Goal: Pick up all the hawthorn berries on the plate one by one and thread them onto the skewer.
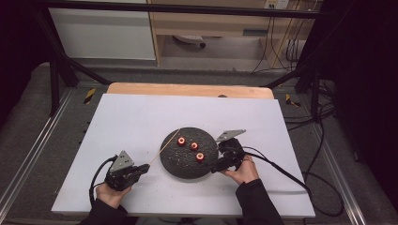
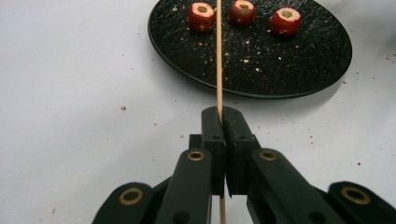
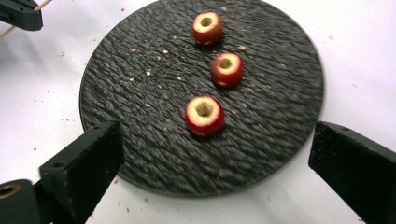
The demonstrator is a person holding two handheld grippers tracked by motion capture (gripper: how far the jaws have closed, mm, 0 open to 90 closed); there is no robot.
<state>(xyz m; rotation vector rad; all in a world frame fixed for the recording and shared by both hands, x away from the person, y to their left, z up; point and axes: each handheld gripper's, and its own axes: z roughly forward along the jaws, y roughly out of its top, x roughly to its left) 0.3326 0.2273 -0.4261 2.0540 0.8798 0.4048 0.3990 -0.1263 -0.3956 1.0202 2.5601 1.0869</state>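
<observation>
Partly, the thin wooden skewer [image 2: 218,60] is hidden — its near stretch vanishes between the jaws of the left gripper [image 2: 223,122], and its far tip runs out of the top of the left gripper view, so where it ends cannot be told there; in the high view it reads as a faint pale line reaching over the left rim of the plate. The round black plate [image 1: 188,165] lies near the middle of the white tabletop [image 1: 131,122], strewn with small crumbs; on it sit three cored red fruit pieces [image 3: 204,115] in a loose row, apart from one another, hollow sides up. The left gripper's jaws are pressed together on the skewer, holding it level toward the plate; the right gripper [image 3: 215,154] stands wide apart — its jaws straddle the plate's near edge, touching no fruit, with the nearest piece between and beyond them.
</observation>
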